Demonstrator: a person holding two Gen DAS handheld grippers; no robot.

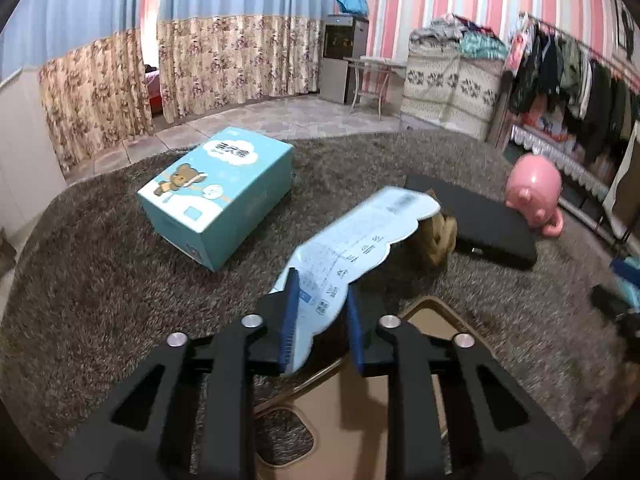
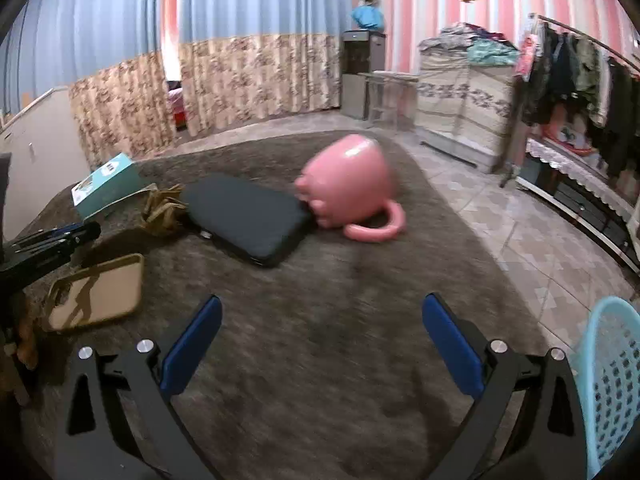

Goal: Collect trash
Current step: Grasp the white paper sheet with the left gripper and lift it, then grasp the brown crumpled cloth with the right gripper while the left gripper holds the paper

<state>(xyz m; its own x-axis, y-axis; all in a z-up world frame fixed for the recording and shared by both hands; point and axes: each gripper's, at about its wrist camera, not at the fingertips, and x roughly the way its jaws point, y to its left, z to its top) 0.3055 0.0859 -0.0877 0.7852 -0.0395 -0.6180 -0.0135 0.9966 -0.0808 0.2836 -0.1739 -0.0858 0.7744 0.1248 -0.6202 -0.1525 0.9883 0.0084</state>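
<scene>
Trash here is a light blue printed paper wrapper (image 1: 352, 248), pinched between the blue pads of the left gripper (image 1: 322, 312) and lifted above the shaggy brown rug (image 1: 100, 280). Its print is too blurred to read. Right gripper (image 2: 322, 344) hangs over the rug's near edge with its jaws wide apart, nothing between them. Teal cardboard box with a cartoon bear (image 1: 218, 196) sits toward the rug's far-left edge. Pink pig-shaped mug (image 2: 352, 188) lies on its side, touching a black flat case (image 2: 246, 218). Light blue plastic basket (image 2: 612, 380) is off the rug's right edge.
</scene>
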